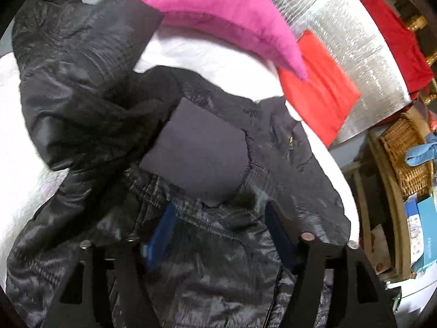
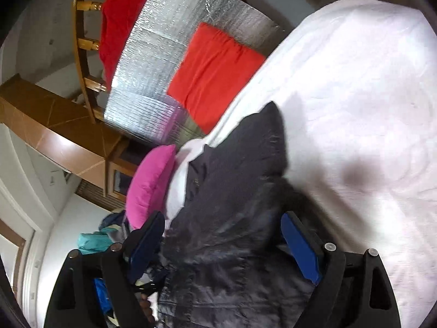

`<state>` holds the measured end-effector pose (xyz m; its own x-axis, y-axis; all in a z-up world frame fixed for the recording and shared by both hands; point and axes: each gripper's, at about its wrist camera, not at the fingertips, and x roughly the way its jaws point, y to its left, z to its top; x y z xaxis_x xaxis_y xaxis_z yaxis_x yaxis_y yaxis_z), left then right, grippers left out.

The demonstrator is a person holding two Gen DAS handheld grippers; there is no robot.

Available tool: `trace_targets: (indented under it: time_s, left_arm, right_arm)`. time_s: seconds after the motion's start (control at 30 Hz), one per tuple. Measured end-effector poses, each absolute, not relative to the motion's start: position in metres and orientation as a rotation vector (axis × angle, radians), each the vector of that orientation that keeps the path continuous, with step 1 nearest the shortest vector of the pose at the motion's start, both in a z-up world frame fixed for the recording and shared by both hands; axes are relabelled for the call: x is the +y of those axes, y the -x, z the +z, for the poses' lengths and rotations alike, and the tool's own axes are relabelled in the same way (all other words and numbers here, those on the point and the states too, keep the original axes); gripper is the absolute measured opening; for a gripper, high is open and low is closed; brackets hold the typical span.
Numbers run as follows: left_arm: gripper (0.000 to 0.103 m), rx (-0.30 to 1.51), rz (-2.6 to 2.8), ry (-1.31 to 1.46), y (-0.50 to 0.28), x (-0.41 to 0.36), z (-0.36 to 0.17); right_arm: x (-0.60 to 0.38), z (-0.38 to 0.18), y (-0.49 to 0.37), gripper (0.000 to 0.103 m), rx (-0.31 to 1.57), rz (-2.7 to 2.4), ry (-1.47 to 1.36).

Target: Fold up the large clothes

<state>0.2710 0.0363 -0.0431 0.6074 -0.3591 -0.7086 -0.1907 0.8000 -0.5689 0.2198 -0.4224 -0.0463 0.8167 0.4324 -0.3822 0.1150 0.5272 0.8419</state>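
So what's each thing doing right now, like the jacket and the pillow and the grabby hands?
Black jacket: crumpled on the white bed, not folded yet.
Left gripper: jaws apart, jacket fabric between them.
Right gripper: jaws wide, jacket bunched between them; grip unclear.
Pink pillow: lying on the bed by the jacket.
Orange-red cloth: folded flat on the silver mat.
White bed: mostly bare.

- We find no legible text in either view.
- Blue box (image 1: pixel 426 235): we note faint lettering, too blurred to read.
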Motion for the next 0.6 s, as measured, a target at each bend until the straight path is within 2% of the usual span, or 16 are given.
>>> trace_targets:
  time_s: [0.2,0.3,0.37,0.43,0.47,0.57,0.6]
  left_arm:
    - [0.073,0.933,-0.099,0.730,-0.277,0.050,-0.041]
    - [0.078,0.951,-0.084,0.758,-0.293,0.054,-0.044]
    - [0.074,0.966,-0.072,0.791,-0.302,0.055,-0.048]
    - [0.002,0.994,-0.051,0.751,-0.310,0.052,-0.045]
    - [0.004,0.984,-0.052,0.727,-0.308,0.052,-0.039]
    - [0.001,0.759,-0.030,0.560,-0.276,0.051,0.003]
    - [0.001,0.747,0.019,0.515,-0.271,0.054,0.003]
  right_arm:
    - [-0.415,-0.056,-0.218,0.089,0.637,0.208,-1.031]
    - [-0.410,-0.054,-0.219,0.089,0.642,0.218,-1.005]
    - [-0.409,-0.055,-0.221,0.089,0.646,0.213,-1.001]
    - [-0.411,-0.056,-0.220,0.089,0.658,0.201,-0.998]
    - [-0.412,-0.056,-0.220,0.089,0.663,0.192,-0.994]
    - [-0.420,-0.052,-0.220,0.089,0.661,0.170,-0.974]
    - [-0.425,-0.050,-0.221,0.089,0.655,0.157,-0.966]
